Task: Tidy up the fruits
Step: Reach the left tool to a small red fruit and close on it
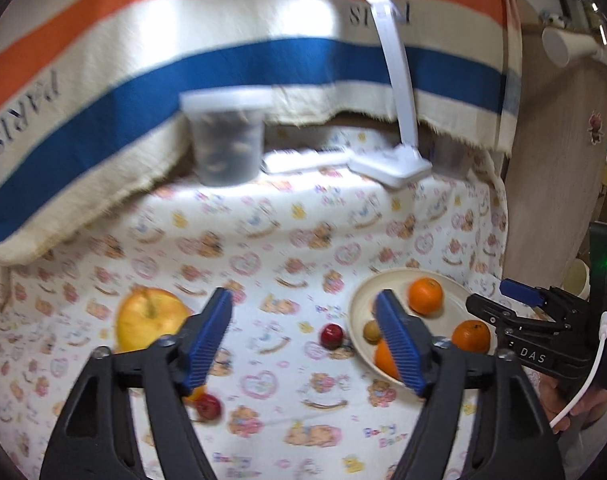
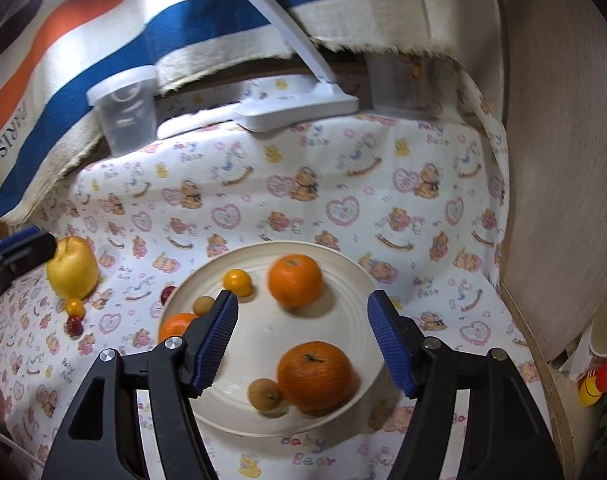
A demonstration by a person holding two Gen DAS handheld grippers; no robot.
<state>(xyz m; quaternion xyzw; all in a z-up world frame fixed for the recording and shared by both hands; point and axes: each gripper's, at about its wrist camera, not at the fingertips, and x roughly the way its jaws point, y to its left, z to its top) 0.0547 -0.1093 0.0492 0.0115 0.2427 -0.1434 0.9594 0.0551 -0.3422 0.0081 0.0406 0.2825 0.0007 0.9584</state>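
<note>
the round cream plate (image 2: pixel 343 280) sits on the table, which is covered with a white cloth printed with teddy bears and pink hearts (image 2: pixel 343 184). on the plate lie a large orange with a green stem scar (image 2: pixel 314 374) at the near side, a second orange (image 2: pixel 295 280) farther back and blurred, a third orange (image 2: pixel 174 326) at the left rim partly hidden behind a finger, a small yellow-orange round fruit (image 2: pixel 237 282), and two small brown rough-skinned fruits, one (image 2: pixel 264 395) touching the near orange and one (image 2: pixel 204 305) by the left rim.

off the plate, to its left, a big yellow apple with a dimpled top (image 2: pixel 72 267) stands on the cloth. just in front of it are a small orange-yellow fruit (image 2: pixel 75 306) and a small dark red fruit (image 2: pixel 74 325). another small dark red fruit (image 2: pixel 168 294) lies against the plate's left edge.

the right tongs (image 2: pixel 303 346) hang over the plate with blue ribbed pads standing wide apart; nothing is between them. the left tongs (image 1: pixel 305 338) are likewise spread wide and empty, above the cloth between the apple and the plate.

at the back stand a clear lidded plastic tub (image 2: pixel 125 114) and a white desk lamp (image 2: pixel 299 106), with a cream blanket striped orange and blue (image 2: pixel 103 40) hanging behind.
</note>
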